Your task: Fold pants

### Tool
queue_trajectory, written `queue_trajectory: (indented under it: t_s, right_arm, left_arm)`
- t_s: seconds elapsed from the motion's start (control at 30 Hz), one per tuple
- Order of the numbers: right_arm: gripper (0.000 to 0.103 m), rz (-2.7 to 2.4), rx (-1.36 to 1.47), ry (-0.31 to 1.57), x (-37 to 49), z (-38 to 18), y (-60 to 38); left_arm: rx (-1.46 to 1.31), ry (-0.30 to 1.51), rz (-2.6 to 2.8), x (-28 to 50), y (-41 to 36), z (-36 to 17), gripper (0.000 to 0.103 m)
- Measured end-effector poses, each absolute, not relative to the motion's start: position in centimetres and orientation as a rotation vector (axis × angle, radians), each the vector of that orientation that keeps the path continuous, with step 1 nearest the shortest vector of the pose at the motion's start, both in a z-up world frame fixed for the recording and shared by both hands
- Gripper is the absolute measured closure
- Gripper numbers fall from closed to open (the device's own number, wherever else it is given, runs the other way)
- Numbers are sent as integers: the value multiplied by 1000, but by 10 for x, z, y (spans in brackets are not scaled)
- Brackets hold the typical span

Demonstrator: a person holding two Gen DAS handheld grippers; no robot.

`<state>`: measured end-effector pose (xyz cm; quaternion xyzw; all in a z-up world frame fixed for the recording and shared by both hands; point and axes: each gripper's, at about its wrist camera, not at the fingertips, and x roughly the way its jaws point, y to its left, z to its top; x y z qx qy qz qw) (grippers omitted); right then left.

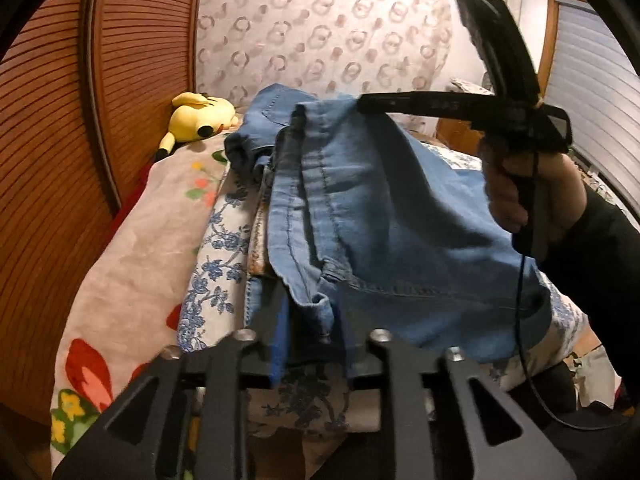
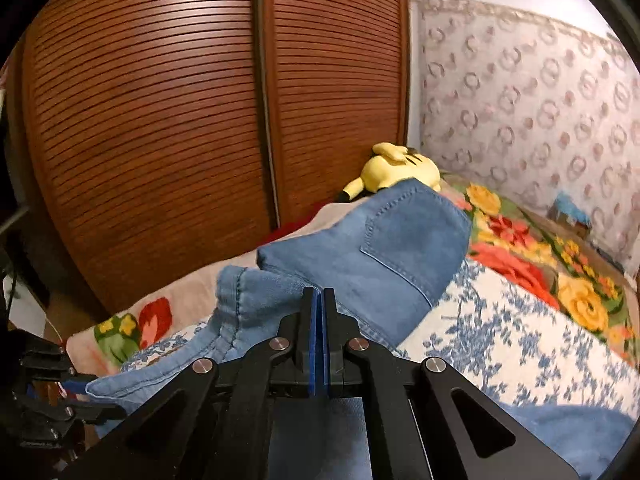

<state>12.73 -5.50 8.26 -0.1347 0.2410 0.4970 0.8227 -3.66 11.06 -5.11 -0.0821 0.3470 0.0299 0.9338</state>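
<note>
Light blue denim pants hang lifted above the bed, draped between both grippers. My left gripper is shut on an edge of the pants; the cloth wraps its fingers. My right gripper shows in the left wrist view at the upper right, held by a hand, pinching the pants' top edge. In the right wrist view, my right gripper is shut with its blue pads together on the pants, whose back pocket faces up. The left gripper shows at the lower left edge, holding the cloth.
The bed carries a blue-and-white floral cover over a bright flowered blanket. A yellow plush toy lies by the wooden slatted wardrobe doors. A patterned headboard cover stands behind. A window shutter is at the right.
</note>
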Motion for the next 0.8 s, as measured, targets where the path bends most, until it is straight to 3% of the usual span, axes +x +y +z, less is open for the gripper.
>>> queue_trajectory:
  t_s: [0.07,0.13,0.2,0.27,0.6,0.67,0.8]
  right_arm:
    - [89,1039,-270,521,132,86,-60]
    - [64,1021,-258,519,135,94,-69]
    - [53,1003,-245,516,134,99,-77]
    - [53,976,-241,518,133,104,-94]
    - [53,730,-277,588,119,99,-226]
    - [53,657,-283,608,116,92,-259]
    - [53,547,-260,655,103,82,-315]
  left_arm:
    - [-168,711,70,-34,112,-50,70]
    - [-164,696,79,-35,113,-46,69]
    - [-162,678,77,-37,112,-44,65]
    - [-161,673,67,-33,111,-42,60]
    - [-163,733,-1,-8,102,-55,57]
    - [-169,741,-10,-5,101,-58,36]
    - [-169,747,-8,-1,101,-61,33]
